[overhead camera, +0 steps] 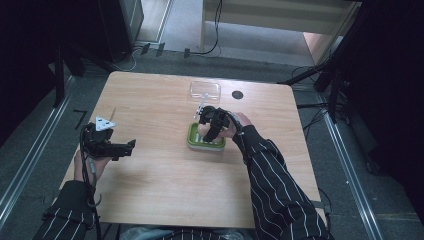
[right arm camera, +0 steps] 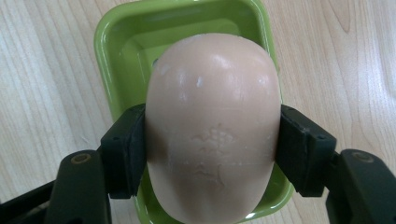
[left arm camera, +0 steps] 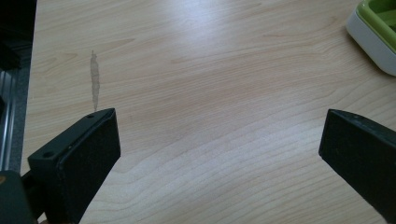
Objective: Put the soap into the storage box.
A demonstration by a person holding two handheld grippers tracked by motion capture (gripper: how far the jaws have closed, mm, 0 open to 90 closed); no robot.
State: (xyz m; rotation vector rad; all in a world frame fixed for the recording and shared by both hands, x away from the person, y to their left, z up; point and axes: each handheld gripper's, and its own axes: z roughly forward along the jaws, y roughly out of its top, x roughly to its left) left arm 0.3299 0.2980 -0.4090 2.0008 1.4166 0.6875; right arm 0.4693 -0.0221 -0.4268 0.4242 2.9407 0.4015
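Observation:
A pale peach bar of soap [right arm camera: 212, 130] is clamped between the jaws of my right gripper [right arm camera: 211, 151], right above a green soap dish [right arm camera: 121, 42]. From the high view the right gripper [overhead camera: 209, 126] hovers over that green dish [overhead camera: 192, 135] with its white base, near the table's middle. My left gripper [overhead camera: 131, 145] rests low at the table's left side, jaws wide apart with nothing between them. Its own view shows the left gripper [left arm camera: 219, 144] over bare wood, with a corner of the dish [left arm camera: 376, 35] at the upper right.
A clear plastic lid [overhead camera: 205, 90] lies behind the dish toward the far edge. A small black round spot [overhead camera: 237, 94] sits to its right. The wooden table [overhead camera: 165, 170] has a faint grey streak [left arm camera: 95, 79] near its left edge.

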